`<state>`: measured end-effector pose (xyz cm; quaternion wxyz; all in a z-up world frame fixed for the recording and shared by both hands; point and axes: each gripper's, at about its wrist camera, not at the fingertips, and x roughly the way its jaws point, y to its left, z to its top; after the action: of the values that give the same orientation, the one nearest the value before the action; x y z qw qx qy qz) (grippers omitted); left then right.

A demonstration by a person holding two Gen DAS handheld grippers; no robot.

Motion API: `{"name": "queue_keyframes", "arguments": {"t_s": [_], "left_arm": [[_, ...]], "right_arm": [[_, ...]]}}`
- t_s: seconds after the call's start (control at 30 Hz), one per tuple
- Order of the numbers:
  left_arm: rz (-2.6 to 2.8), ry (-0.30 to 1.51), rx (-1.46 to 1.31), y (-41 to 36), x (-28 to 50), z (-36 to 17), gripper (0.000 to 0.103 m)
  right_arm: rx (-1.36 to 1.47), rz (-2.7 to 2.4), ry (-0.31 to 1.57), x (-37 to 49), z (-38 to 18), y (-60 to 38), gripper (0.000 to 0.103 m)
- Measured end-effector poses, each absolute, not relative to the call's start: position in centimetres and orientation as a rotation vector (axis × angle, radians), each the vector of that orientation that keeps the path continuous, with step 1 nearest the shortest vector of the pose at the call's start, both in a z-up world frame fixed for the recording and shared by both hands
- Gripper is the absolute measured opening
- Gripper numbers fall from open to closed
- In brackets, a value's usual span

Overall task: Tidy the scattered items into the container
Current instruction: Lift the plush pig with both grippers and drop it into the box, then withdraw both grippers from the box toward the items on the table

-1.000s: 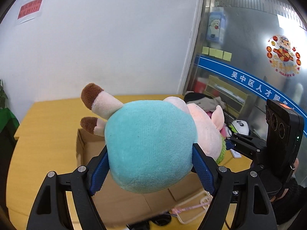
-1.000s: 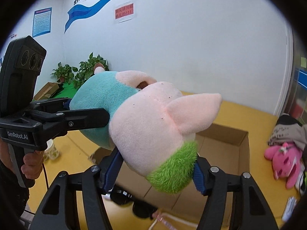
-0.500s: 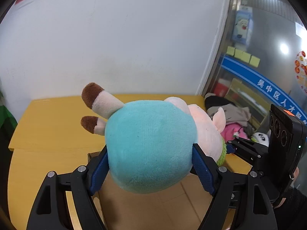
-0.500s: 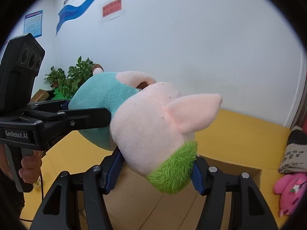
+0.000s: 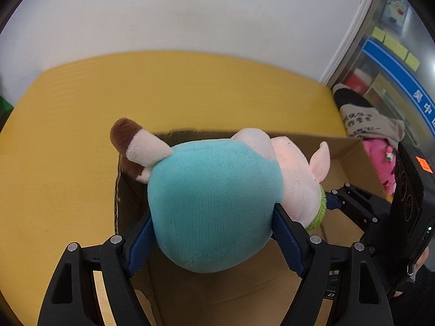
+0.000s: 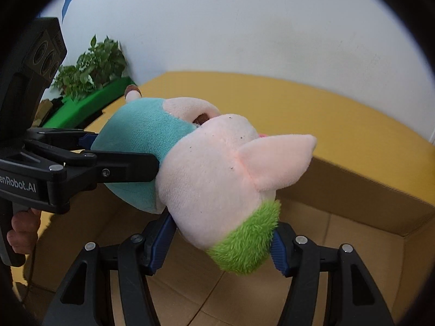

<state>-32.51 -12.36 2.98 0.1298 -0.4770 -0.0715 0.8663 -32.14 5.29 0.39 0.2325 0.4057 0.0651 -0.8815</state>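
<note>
Together, the left gripper (image 5: 213, 240) clamped the plush pig's (image 5: 217, 203) teal body while the right gripper (image 6: 220, 240) clasped its green-collared head, holding it above the open cardboard box (image 5: 350, 160), not yet released. Far right on the yellow table (image 5: 81, 125), a pink toy (image 5: 380, 163) and folded cloth (image 5: 367, 119) remained outside the box.

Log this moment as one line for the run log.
item: plush pig toy | left tool: gripping teal body | right tool: gripping head | position: over open cardboard box | released: no

Office: glass partition (image 5: 402, 62) with sticky notes (image 5: 394, 44)
</note>
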Motion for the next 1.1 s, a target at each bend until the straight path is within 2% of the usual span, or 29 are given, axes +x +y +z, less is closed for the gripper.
{"name": "queue_keyframes", "arguments": {"t_s": [0.03, 0.13, 0.23, 0.43, 0.6, 0.8, 0.87, 1.0, 1.1], "left_arm": [[2.509, -0.206, -1.422, -12.4, -32.6, 2.2, 0.086], [2.551, -0.163, -1.387, -12.2, -32.1, 2.1, 0.089], [2.574, -0.159, -1.383, -12.4, -31.4, 2.4, 0.092], [2.67, -0.087, -1.257, -12.6, -27.4, 6.5, 0.093], [2.716, -0.052, -1.151, -13.0, -22.0, 9.8, 0.096], [2.668, -0.028, -1.163, -11.9, -15.4, 8.7, 0.098], [2.648, -0.036, -1.208, -10.7, -14.2, 6.9, 0.098], [2.586, -0.128, -1.299, -10.2, -12.1, 3.5, 0.098], [2.536, -0.178, -1.331, -9.7, -10.8, 1.7, 0.098]], "right_arm": [[1.136, -2.411, 0.196, -32.1, -0.4, 4.7, 0.061], [1.158, -2.41, 0.238, -32.8, -1.0, 3.6, 0.073], [1.169, -2.404, 0.187, -33.2, -0.9, 4.3, 0.083], [1.139, -2.402, 0.258, -30.9, 1.0, 5.9, 0.083], [1.092, -2.406, 0.185, -26.7, 6.5, 9.5, 0.083], [1.054, -2.415, 0.192, -17.9, 11.5, 14.5, 0.083], [1.074, -2.427, 0.162, -15.7, 11.1, 16.7, 0.083], [1.231, -2.493, 0.21, -12.0, 6.9, 21.8, 0.083], [1.329, -2.525, 0.172, -10.6, 4.2, 23.6, 0.083]]}}
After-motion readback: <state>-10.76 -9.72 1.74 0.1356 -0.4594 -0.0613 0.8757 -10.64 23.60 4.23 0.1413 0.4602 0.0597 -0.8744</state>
